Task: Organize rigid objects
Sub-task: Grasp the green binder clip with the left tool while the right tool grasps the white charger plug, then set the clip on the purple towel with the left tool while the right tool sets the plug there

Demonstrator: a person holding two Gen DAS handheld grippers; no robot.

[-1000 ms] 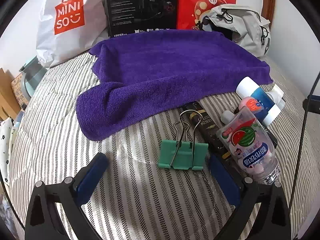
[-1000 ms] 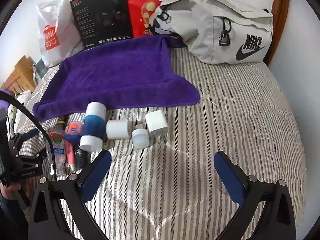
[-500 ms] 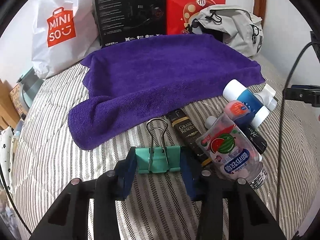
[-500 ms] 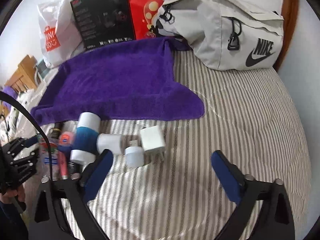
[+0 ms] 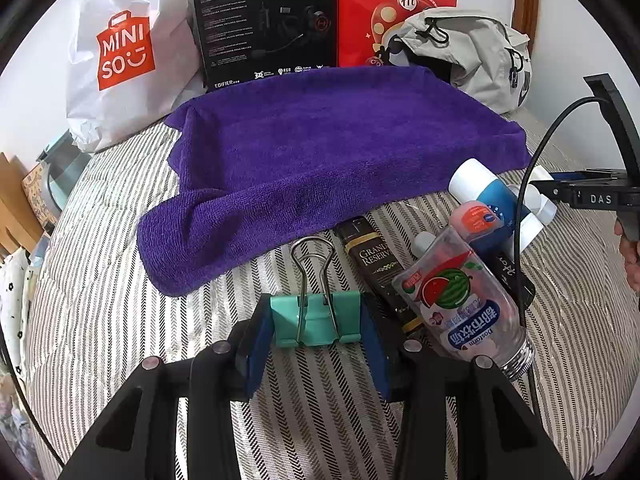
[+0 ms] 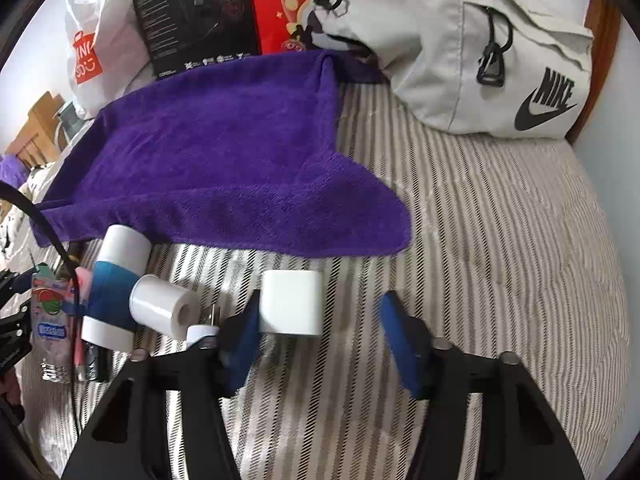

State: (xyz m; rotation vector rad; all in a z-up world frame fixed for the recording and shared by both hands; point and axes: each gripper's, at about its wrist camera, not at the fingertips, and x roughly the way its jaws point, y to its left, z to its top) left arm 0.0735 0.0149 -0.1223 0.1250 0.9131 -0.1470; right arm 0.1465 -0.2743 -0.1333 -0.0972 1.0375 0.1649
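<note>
In the left wrist view my left gripper [image 5: 316, 326] is shut on a green binder clip [image 5: 316, 318], whose wire handles point toward the purple towel [image 5: 320, 160]. In the right wrist view my right gripper [image 6: 320, 332] is open around a white charger cube [image 6: 291, 306]. Its left finger touches the cube and its right finger stands apart. Left of the cube lie a white cylinder [image 6: 160, 306], a small white plug [image 6: 202, 332] and a blue-and-white bottle [image 6: 116, 276]. A watermelon-label bottle [image 5: 460, 300] and a black "Grand Reserve" box [image 5: 380, 268] lie right of the clip.
All of this lies on a striped bed cover [image 6: 500, 240]. A grey Nike bag [image 6: 480, 48], a red box [image 5: 396, 12], a black headset box [image 5: 264, 24] and a white Miniso bag [image 5: 120, 52] line the back. A black cable [image 5: 528, 200] hangs at the right.
My left gripper went forward and shut on the binder clip. My right gripper moved forward to the charger cube and its fingers narrowed around it.
</note>
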